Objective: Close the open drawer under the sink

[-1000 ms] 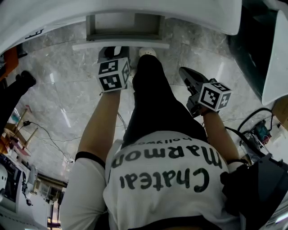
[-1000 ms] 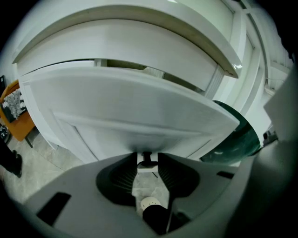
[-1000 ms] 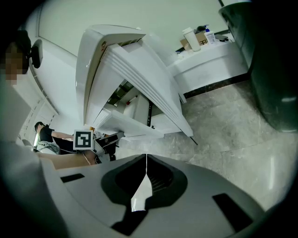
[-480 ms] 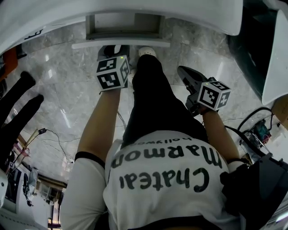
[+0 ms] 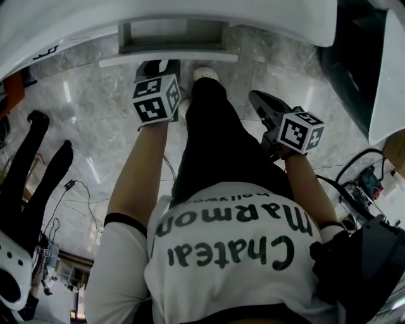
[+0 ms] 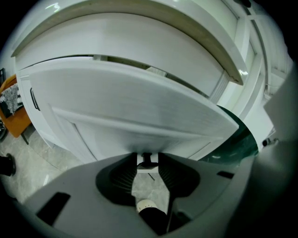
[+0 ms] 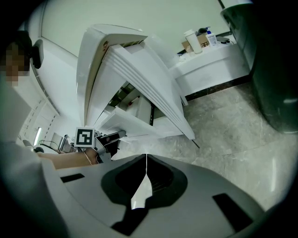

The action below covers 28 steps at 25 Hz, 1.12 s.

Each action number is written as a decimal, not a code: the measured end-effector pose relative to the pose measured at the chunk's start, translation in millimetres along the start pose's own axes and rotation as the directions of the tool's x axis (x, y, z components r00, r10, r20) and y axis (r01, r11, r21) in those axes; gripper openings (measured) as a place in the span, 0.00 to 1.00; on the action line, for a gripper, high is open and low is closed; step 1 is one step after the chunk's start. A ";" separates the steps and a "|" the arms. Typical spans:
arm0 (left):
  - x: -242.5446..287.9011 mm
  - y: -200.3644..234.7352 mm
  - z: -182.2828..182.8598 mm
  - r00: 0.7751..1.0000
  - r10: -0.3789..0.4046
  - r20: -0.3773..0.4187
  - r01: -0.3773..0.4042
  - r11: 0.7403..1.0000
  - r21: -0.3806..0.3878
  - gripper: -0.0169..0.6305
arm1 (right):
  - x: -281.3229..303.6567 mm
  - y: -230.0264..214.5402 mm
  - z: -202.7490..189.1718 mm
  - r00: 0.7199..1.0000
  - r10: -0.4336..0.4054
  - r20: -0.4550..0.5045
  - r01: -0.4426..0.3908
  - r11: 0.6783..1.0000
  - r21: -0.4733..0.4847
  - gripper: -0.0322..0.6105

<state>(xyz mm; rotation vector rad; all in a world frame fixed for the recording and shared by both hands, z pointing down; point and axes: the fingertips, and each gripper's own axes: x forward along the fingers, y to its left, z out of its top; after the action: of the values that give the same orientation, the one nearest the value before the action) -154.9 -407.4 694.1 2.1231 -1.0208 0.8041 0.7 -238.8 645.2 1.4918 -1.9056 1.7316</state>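
— Where is the drawer?
— The drawer stands open under the white sink, at the top edge of the head view. Its white front panel juts out over the grey marble floor.

— And the left gripper?
— The left gripper is right up at that front panel, its marker cube just below the panel's edge. In the left gripper view the panel fills the upper half. The jaws stand apart, and a small dark knob on the drawer front sits between their tips. I cannot tell whether the pads touch it.

— What shows below the knob?
— The floor, and the pale toe of the person's shoe, seen through the gap.

— The right gripper?
— The right gripper is well apart from the drawer, out beside the person's dark trouser leg. Its jaws are closed tip to tip, with nothing between them. Its own view looks across the floor to the drawer and the left gripper.

— Anything else?
— A second person's dark legs at the left edge.
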 end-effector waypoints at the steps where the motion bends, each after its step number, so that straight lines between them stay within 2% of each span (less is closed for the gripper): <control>1: 0.3 -0.2 0.2 1.000 -0.001 -0.005 0.001 1.000 0.001 0.24 | -0.2 0.4 0.5 1.000 0.000 0.002 0.000 1.000 0.000 0.07; 7: 2.0 -0.3 -0.2 0.999 0.020 -0.043 -0.020 1.000 -0.001 0.24 | 0.4 2.6 0.3 1.000 0.007 -0.005 -0.007 1.000 -0.004 0.07; 28: 5.5 -1.0 5.7 0.999 0.020 -0.036 -0.020 1.000 -0.002 0.24 | -2.1 -0.1 2.3 1.000 -0.020 -0.004 0.020 1.000 -0.002 0.07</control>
<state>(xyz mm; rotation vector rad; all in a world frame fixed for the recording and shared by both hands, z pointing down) -149.9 -413.6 694.5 2.0921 -1.0248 0.8476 2.9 -239.5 643.0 1.5008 -1.8835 1.7222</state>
